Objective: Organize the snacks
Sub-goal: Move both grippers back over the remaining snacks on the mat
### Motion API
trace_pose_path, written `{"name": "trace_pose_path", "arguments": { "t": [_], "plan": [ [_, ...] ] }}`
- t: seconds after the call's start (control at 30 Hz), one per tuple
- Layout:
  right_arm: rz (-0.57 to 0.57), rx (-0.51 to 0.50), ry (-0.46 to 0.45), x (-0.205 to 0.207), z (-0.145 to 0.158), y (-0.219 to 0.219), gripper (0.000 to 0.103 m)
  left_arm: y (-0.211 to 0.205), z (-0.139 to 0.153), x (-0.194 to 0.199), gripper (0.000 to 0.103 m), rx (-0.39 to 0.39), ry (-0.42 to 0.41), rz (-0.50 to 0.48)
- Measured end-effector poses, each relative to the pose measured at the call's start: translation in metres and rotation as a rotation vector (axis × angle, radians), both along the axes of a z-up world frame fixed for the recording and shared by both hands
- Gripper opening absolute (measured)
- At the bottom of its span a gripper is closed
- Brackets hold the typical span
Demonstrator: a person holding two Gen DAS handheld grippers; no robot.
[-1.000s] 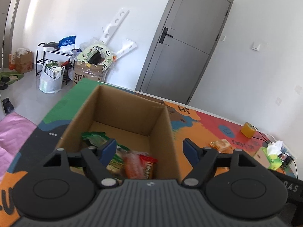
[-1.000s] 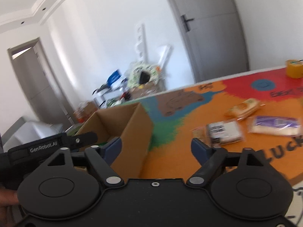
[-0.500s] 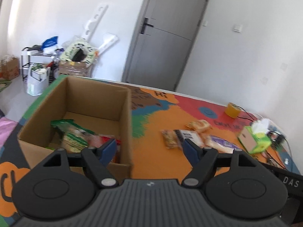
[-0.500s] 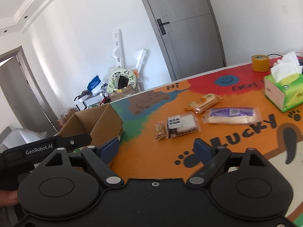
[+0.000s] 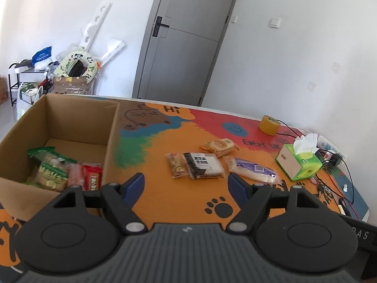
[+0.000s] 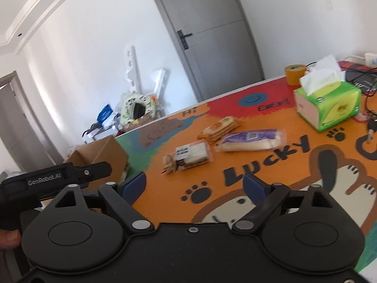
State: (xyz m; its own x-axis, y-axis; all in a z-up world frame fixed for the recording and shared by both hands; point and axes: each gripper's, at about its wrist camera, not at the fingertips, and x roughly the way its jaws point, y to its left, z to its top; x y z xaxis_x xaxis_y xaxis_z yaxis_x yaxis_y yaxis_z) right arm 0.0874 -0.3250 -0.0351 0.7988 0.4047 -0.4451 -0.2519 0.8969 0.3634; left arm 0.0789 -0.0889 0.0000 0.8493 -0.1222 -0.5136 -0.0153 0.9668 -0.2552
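Observation:
A cardboard box [image 5: 77, 115] stands at the table's left and holds several snack packs [image 5: 63, 172]. On the orange mat lie a dark-labelled sandwich pack [image 5: 203, 168], a small clear pack [image 5: 176, 167] beside it, an orange cracker pack [image 5: 220, 146] and a purple-labelled bread pack [image 5: 253, 171]. My left gripper [image 5: 187, 187] is open and empty, just in front of the sandwich pack. My right gripper [image 6: 194, 185] is open and empty, above the mat in front of the sandwich pack [image 6: 192, 155], the cracker pack [image 6: 221, 127] and the bread pack [image 6: 251, 139]. The box [image 6: 103, 155] is at its left.
A green tissue box [image 5: 299, 162] and a yellow tape roll [image 5: 268, 125] sit at the table's right, with cables and a power strip [image 5: 329, 151] behind. Keys [image 6: 370, 127] lie by the tissue box [image 6: 329, 103]. The left gripper's body [image 6: 54, 181] shows in the right wrist view.
Both grippers have swung right, away from the box, and now face the loose snack packs on the mat. Both stay open and empty.

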Motion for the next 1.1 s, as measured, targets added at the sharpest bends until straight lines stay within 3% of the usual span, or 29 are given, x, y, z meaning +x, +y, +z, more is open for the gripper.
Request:
{"name": "trace_pose_path", "arguments": {
  "t": [0.67,1.1],
  "plan": [
    [-0.092,-0.008,0.078,0.037,-0.034,-0.035,0.094,-0.037,-0.035,0.049,0.076,0.026,0.068,-0.033],
    [-0.091,-0.022,0.065,0.083,-0.036,-0.043,0.094,-0.052,-0.048,0.096,0.076,0.028,0.085,-0.032]
  ]
}}
